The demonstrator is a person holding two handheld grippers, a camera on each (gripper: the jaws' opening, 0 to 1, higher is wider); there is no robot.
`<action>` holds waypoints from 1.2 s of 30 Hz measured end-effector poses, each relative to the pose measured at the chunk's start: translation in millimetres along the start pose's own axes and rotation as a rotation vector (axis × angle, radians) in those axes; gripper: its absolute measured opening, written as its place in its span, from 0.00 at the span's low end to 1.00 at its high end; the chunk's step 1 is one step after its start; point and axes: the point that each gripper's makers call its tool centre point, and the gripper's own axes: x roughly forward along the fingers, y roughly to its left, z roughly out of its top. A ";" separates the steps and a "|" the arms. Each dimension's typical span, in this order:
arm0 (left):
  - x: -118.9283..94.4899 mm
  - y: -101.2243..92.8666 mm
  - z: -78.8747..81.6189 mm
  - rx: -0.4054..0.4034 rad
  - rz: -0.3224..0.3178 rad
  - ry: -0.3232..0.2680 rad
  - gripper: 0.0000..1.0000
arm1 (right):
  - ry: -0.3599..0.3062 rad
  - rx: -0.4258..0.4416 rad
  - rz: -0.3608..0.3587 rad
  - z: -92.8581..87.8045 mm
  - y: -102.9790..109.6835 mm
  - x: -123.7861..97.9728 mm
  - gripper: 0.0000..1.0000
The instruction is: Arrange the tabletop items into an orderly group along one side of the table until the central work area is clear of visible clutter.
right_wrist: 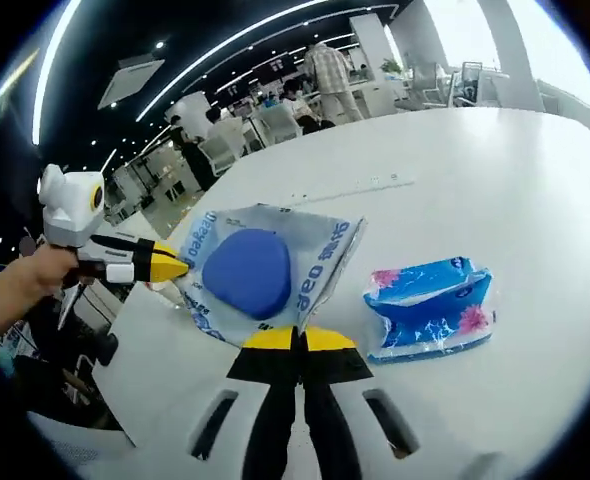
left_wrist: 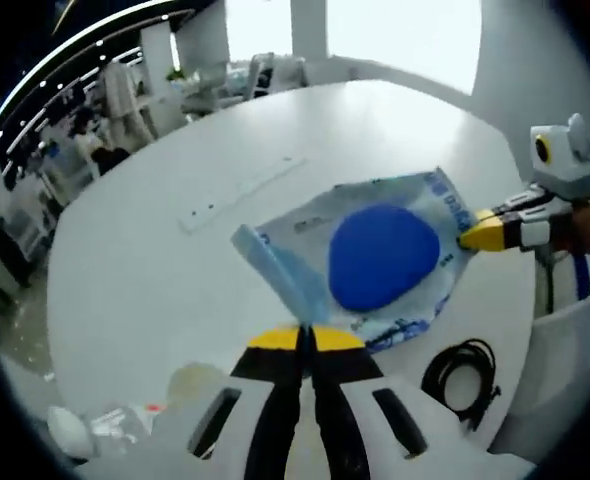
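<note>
A clear printed plastic bag (left_wrist: 313, 222) (right_wrist: 327, 252) lies flat on the white table (left_wrist: 145, 290) (right_wrist: 495, 170), with a round blue pad-like thing (left_wrist: 383, 255) (right_wrist: 247, 272) in its middle. My left gripper (left_wrist: 306, 339) (right_wrist: 171, 267) is shut on one edge of the bag. My right gripper (right_wrist: 297, 339) (left_wrist: 475, 234) is shut on the opposite edge. A fold of pale blue bag (left_wrist: 275, 272) stands up just beyond the left jaws. A person's hand (right_wrist: 20, 285) holds the left gripper.
A blue tissue pack (right_wrist: 431, 308) lies right of the bag. A long white strip (left_wrist: 240, 192) (right_wrist: 360, 187) lies farther out on the table. A coiled black cable (left_wrist: 462, 376) and crumpled clear plastic (left_wrist: 100, 430) sit near the table's edge. People and chairs stand beyond.
</note>
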 end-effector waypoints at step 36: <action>28.9 12.5 -72.8 -0.296 0.142 -0.058 0.00 | 0.183 -0.127 0.020 -38.5 -5.3 53.3 0.00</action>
